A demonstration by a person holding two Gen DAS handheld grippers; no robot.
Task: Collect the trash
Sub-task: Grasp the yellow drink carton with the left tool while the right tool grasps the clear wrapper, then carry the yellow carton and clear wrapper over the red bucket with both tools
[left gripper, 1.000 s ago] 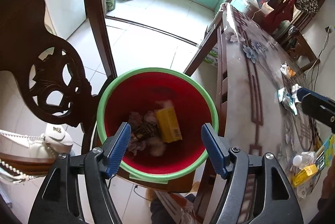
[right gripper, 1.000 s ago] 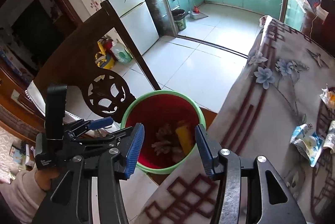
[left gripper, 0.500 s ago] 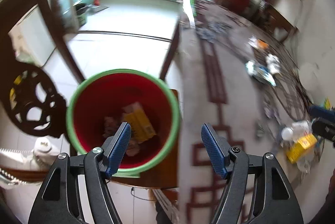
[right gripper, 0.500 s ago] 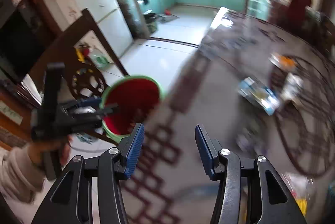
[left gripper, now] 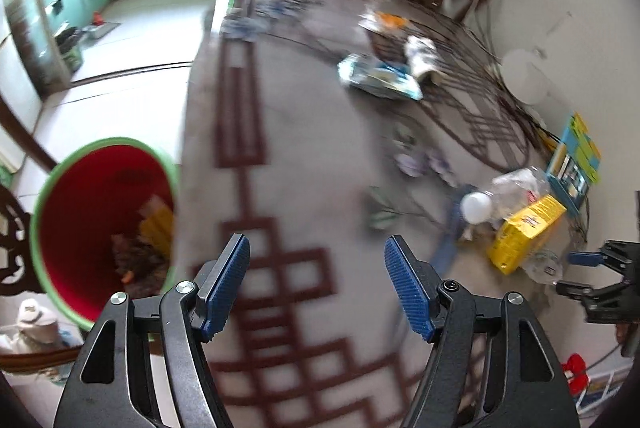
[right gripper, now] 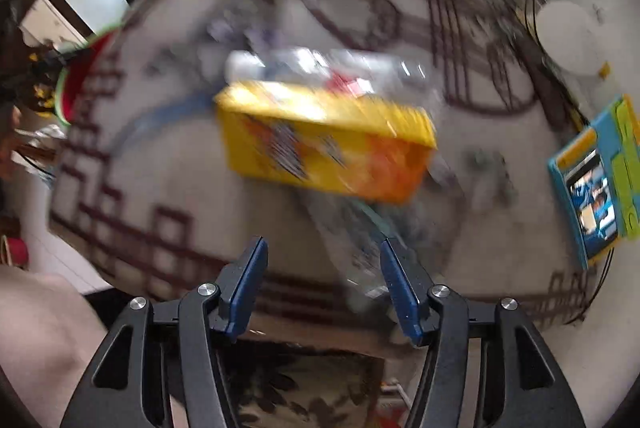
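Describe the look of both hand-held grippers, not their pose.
Each is black plastic with triangular cut-outs and silver screw heads. The left hand-held gripper and right hand-held gripper each carry two blue ribbed finger pads. No cables or markings show. A pale sleeve appears in the right view's lower left.

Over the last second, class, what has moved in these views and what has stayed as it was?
Both grippers swung away from the red bin toward the table's litter. The left gripper now hangs over the tablecloth; the right gripper faces the yellow box. Nothing was grasped or released. Both stay open and empty; the bin's trash is unchanged.
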